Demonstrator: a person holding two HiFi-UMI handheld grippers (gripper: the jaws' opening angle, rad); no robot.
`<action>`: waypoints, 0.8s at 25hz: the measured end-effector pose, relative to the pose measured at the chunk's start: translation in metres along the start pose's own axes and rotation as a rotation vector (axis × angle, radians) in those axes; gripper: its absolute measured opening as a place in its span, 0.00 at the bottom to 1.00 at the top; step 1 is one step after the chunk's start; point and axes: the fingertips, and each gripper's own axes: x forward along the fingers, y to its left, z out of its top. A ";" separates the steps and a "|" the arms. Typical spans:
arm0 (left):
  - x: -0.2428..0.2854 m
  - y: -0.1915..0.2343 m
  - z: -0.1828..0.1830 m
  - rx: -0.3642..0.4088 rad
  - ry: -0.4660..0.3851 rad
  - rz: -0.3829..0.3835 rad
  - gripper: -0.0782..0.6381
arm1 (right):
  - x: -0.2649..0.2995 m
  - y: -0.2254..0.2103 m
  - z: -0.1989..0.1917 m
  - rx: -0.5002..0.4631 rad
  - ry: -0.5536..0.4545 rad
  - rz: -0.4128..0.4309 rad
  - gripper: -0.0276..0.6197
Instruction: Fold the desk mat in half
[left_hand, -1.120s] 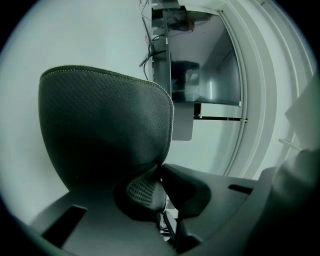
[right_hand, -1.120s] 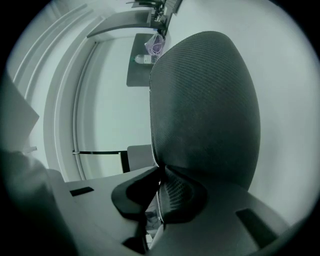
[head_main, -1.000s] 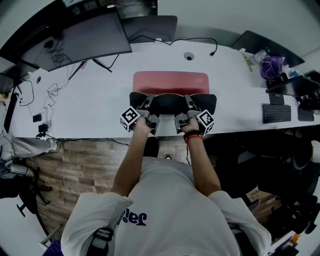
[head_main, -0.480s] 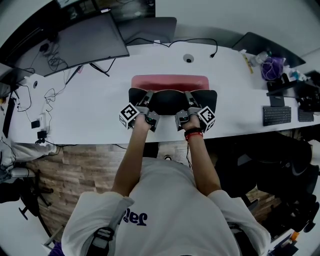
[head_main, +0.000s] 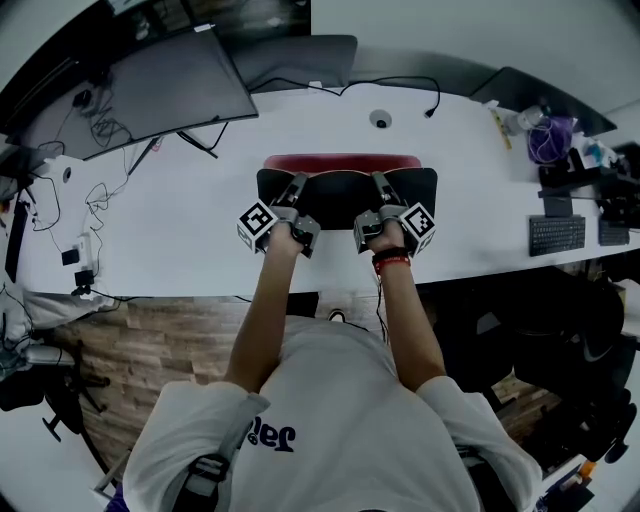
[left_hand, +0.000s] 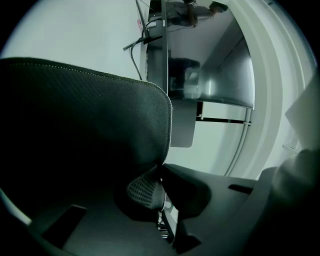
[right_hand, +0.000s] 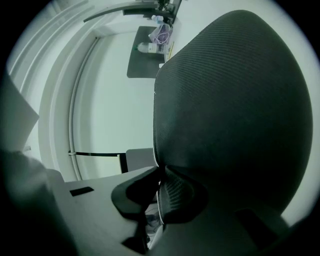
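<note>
While pinched tight on the desk mat (head_main: 345, 200), left gripper (head_main: 297, 184) and right gripper (head_main: 378, 181) abreast.

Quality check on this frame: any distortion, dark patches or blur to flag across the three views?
Head view: heavy fisheye bows the desk, lighting even, no glare, corners dim. Left gripper view: the desk mat fills the left side, mostly lost in shadow, weave visible only near its edge; black corners. Right gripper view: mat covers the right side, weave clearer; black corners too.
</note>
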 end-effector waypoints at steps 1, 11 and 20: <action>0.003 0.000 0.002 0.000 0.000 -0.002 0.16 | 0.005 0.002 0.000 -0.001 0.000 0.005 0.12; 0.040 0.010 0.024 -0.020 -0.003 0.011 0.16 | 0.046 -0.001 0.009 0.007 -0.016 -0.012 0.12; 0.064 0.037 0.039 -0.052 -0.005 0.054 0.16 | 0.078 -0.027 0.019 0.006 -0.008 -0.093 0.12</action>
